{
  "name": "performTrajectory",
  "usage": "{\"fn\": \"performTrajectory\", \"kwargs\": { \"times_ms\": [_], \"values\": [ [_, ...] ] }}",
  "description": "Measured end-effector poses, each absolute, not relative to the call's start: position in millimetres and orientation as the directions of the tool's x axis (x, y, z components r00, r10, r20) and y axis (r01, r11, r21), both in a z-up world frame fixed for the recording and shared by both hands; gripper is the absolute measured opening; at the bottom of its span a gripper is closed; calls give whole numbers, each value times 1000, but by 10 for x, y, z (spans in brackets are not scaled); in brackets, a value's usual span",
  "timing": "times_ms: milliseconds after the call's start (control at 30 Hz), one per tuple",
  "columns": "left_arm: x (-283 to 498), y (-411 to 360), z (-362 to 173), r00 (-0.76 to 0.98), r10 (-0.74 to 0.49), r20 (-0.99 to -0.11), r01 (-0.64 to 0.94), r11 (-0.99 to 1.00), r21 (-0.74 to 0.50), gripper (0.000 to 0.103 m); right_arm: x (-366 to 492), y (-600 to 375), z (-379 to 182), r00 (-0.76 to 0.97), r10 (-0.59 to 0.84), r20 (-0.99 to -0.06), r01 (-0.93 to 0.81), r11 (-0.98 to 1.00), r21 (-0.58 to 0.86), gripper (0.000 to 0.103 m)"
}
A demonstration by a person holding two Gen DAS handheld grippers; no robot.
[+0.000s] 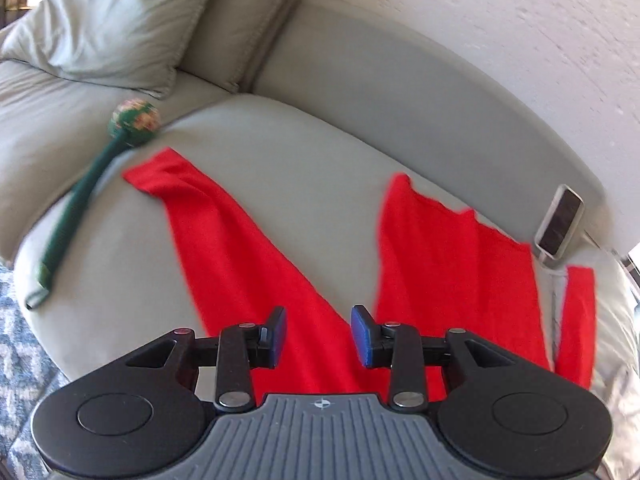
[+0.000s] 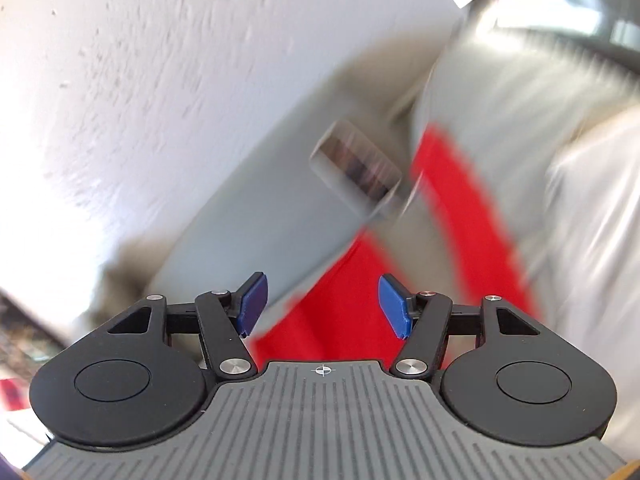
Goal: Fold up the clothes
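1. On the grey sofa seat (image 1: 288, 152), a red garment (image 1: 452, 264) lies spread out; one long strip (image 1: 224, 232) runs to the far left, a wider panel sits right of centre, and a narrow strip (image 1: 578, 316) hangs over the right edge.
2. Left gripper (image 1: 319, 332) hovers over the near part of the cloth with its jaws partly spread and nothing pinched between them; the red fabric shows through the gap, underneath.
3. Right gripper (image 2: 323, 304) has its jaws spread wider and also empty. Its view is heavily blurred, with red fabric below and ahead.
4. A phone (image 1: 560, 222) is propped against the backrest, just beside the cloth's far right edge. A green stick toy (image 1: 80, 196) lies left of the cloth and a cushion (image 1: 120, 20) sits far left.
5. Handling guess: thin, light, limp knit; it will sag and bunch, and won't hold shape when lifted.
6. Take it by pinching an edge or corner, both grippers well apart on the same hem, so it hangs flat.
7. Risk: a drag on the cloth may knock the phone, and the soft seat makes a pinch grab extra layers.
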State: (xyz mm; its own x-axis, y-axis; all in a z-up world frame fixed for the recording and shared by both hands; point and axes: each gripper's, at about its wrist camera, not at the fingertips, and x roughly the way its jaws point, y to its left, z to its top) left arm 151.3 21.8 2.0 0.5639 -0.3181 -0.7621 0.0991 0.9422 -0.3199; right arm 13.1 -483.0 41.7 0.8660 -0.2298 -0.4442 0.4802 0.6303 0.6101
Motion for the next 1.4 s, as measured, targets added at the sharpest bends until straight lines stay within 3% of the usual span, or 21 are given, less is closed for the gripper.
{"fn": "performTrajectory", "kwargs": {
  "times_ms": [133,200,300,433,700,900,933,967,1033,1200,1400],
  "values": [
    [1254,-461,-114,508,-417,-754,203,908,-366,35,265,-5269,485,784,-422,-456,617,615,491,61],
    [1210,-770,-167,497,-432,-752,234,902,-363,35,492,-5508,492,754,-448,-481,649,623,437,61],
    [1286,-1140,-269,474,-426,-771,231,904,-359,35,938,-5863,384,739,-376,-559,629,682,373,59],
    [1429,-1435,-394,390,-486,-782,185,873,-450,35,1600,-6231,137,713,-326,-621,595,750,290,48],
    [1540,-1967,-640,291,-565,-772,197,825,-529,38,2465,-6959,-572,659,-182,-730,624,674,396,48],
    [1595,-2075,-728,291,-566,-771,208,824,-526,38,2696,-7199,-786,707,-175,-685,610,641,466,43],
    [1582,-2061,-723,296,-561,-773,208,828,-521,38,2737,-7202,-794,712,-151,-686,592,653,472,33],
    [1567,-2045,-709,303,-552,-777,207,834,-512,38,2775,-7190,-798,709,-128,-693,577,670,467,16],
    [1529,-2014,-660,323,-538,-779,209,843,-495,38,2835,-7136,-792,691,-108,-714,557,709,432,5],
    [1432,-1913,-444,359,-556,-749,218,831,-512,38,2615,-6874,-396,715,-239,-657,551,771,320,3],
    [1238,-1876,-86,397,-620,-676,281,784,-554,39,1850,-6770,596,786,-428,-446,585,747,315,3]
  ]
}}
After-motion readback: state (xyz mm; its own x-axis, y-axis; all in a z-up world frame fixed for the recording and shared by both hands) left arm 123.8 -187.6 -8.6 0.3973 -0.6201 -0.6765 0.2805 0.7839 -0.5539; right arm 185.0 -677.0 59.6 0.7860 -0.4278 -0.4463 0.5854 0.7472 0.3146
